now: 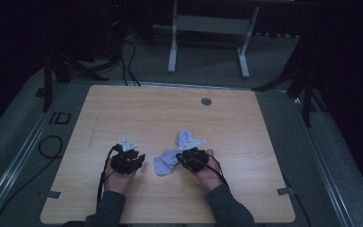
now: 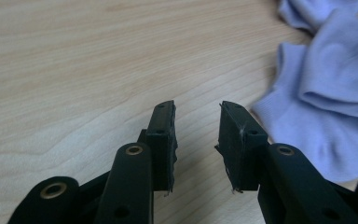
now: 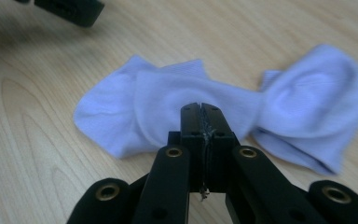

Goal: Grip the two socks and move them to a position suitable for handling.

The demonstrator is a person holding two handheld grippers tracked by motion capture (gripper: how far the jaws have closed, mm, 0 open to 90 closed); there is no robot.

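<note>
Right gripper [image 3: 200, 108]: my jaws pinched together at the pale sock [image 3: 223, 100], twelve o'clock.
Left gripper [image 2: 196, 122]: parted, empty; sock at two o'clock.
Risk: thin fabric (barely caught?) may slip free.

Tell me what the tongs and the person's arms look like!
Both tongs are black. The left tongs have two flat square-tipped jaws with rough, frayed pads and brass-ringed holes along the arms. The right tongs look the same. In the high view each carries a pale grey three-cornered plate on top, and a black cable trails back. The person wears dark grey-green long sleeves.
</note>
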